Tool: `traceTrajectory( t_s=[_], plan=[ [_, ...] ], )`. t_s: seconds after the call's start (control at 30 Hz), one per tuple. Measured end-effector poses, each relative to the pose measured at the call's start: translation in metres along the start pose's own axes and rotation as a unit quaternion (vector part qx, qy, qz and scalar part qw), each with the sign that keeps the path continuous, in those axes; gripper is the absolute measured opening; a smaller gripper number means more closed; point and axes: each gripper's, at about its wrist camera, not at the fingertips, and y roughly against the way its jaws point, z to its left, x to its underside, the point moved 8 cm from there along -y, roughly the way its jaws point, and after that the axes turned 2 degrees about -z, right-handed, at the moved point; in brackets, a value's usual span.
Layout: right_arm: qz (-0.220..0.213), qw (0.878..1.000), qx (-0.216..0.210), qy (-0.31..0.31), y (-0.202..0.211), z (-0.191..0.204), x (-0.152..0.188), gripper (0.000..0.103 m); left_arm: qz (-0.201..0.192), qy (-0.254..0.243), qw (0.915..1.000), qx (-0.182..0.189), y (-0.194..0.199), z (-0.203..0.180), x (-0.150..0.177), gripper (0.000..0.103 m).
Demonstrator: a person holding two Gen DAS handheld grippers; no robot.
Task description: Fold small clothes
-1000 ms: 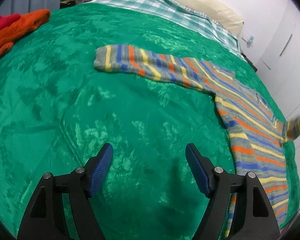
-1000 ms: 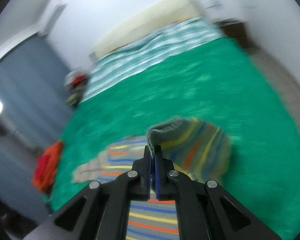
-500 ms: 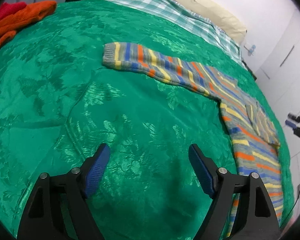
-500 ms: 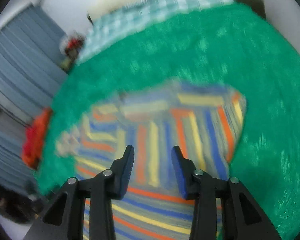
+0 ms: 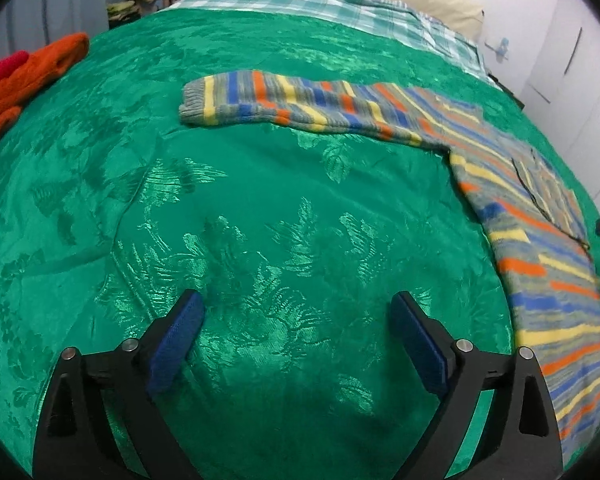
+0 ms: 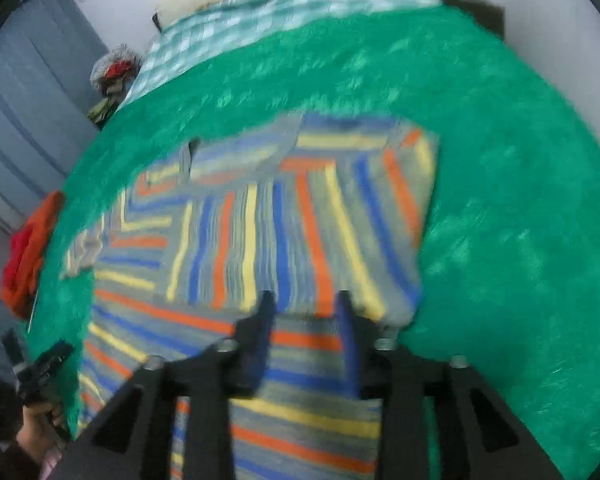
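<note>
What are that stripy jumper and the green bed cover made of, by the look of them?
The striped jumper looks like knitted wool or acrylic yarn: matte, with a ribbed grey cuff and visible knit rows. The green bedspread seems a woven satin-like jacquard, probably synthetic: leaf and flower patterns catch the light with a sheen.

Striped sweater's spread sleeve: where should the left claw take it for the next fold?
Grip the grey cuff end of the striped sweater. That sleeve lies flat and straight on the green bedspread, away from the body. Probably come from the near edge, left claw opening, nothing between its pads, then carry it across.
</note>
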Motion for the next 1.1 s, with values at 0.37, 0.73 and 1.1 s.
traceTrajectory(
  t_s=[0.37,0.73,1.1],
  plan=[
    [-0.041,0.997,0.066,0.028,0.068,0.001,0.056,0.038,-0.052,0.178,0.9817,0.044,0.001,0.08,-0.098,0.094],
    [-0.071,0.996,0.061,-0.001,0.098,0.035,0.092,0.038,-0.058,0.113,0.989,0.076,-0.028,0.028,-0.178,0.003],
    [-0.097,0.993,0.063,-0.016,0.109,0.018,0.085,0.038,-0.056,-0.149,0.9613,0.225,0.027,-0.274,-0.173,0.011]
  ],
)
